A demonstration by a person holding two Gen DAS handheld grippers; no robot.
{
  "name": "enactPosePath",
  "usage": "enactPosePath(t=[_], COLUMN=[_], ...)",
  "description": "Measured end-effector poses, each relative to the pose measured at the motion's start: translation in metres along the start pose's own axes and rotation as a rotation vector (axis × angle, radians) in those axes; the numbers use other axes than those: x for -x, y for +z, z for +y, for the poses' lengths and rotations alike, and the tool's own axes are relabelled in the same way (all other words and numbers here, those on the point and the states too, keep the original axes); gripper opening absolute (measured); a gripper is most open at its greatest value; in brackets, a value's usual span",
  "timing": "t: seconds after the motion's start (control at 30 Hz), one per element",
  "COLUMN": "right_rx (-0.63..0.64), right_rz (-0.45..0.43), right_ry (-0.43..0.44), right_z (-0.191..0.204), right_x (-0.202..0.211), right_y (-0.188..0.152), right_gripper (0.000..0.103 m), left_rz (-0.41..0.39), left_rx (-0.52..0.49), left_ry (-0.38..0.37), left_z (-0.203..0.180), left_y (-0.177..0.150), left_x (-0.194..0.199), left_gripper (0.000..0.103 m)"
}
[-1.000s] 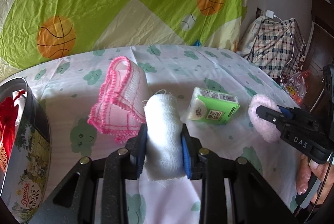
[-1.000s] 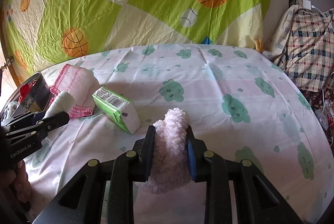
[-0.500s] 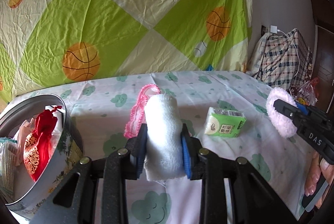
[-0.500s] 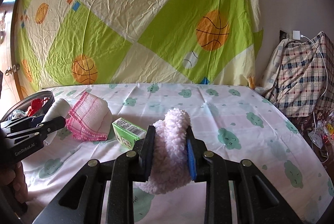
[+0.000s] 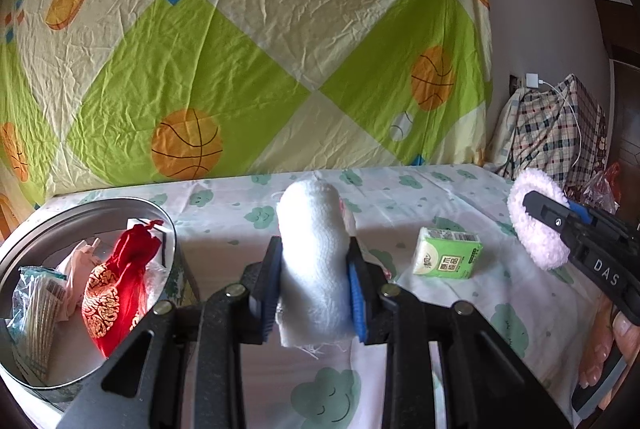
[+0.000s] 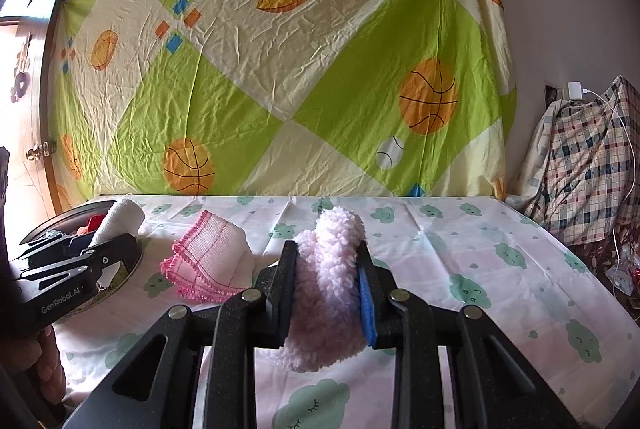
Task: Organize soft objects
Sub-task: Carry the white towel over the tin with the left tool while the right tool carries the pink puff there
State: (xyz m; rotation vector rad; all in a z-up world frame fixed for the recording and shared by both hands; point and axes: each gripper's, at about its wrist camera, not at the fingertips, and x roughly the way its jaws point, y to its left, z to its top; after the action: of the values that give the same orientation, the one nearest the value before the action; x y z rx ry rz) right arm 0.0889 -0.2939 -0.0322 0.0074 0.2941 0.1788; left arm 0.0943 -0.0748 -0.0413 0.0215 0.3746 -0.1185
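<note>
Left gripper [image 5: 314, 285]: jaws pinching one rolled white gauze cloth [image 5: 312, 261], frayed threads at its lower edge, held above the bed [image 5: 420, 197]. Right gripper [image 6: 326, 293]: jaws pinching one pale pink fleece pad [image 6: 328, 297], fluffy and folded, also off the sheet. On the bed: one pink-edged white cloth [image 6: 212, 265], crumpled; one green tissue pack [image 5: 448, 257]; one round tin [image 5: 176, 261] at the left, holding one red pouch [image 5: 116, 285] and other bagged items.
</note>
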Motion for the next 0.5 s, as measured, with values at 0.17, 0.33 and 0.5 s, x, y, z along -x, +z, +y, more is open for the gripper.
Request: enactPosePath(t=[0.17,0.33,0.5], right_rx=[-0.006,0.005,0.012], right_rz=[-0.011,-0.020,-0.024], right_ry=[0.006,0.028,0.054], right_z=[0.008,0.022,0.037], right_x=[-0.001,-0.002,-0.003], right_y=[0.001,0.001,0.001], right_gripper=[0.029,0.029,0.029], left_rz=[-0.017,-0.024,-0.028], left_rx=[0.008,0.022,0.030], left_ry=[0.013,0.027,0.042], left_z=[0.006,0.015,0.025], left_y=[-0.001,-0.002,-0.004], left_x=[0.006,0.011,0.017], left_gripper=[0.028,0.028,0.028])
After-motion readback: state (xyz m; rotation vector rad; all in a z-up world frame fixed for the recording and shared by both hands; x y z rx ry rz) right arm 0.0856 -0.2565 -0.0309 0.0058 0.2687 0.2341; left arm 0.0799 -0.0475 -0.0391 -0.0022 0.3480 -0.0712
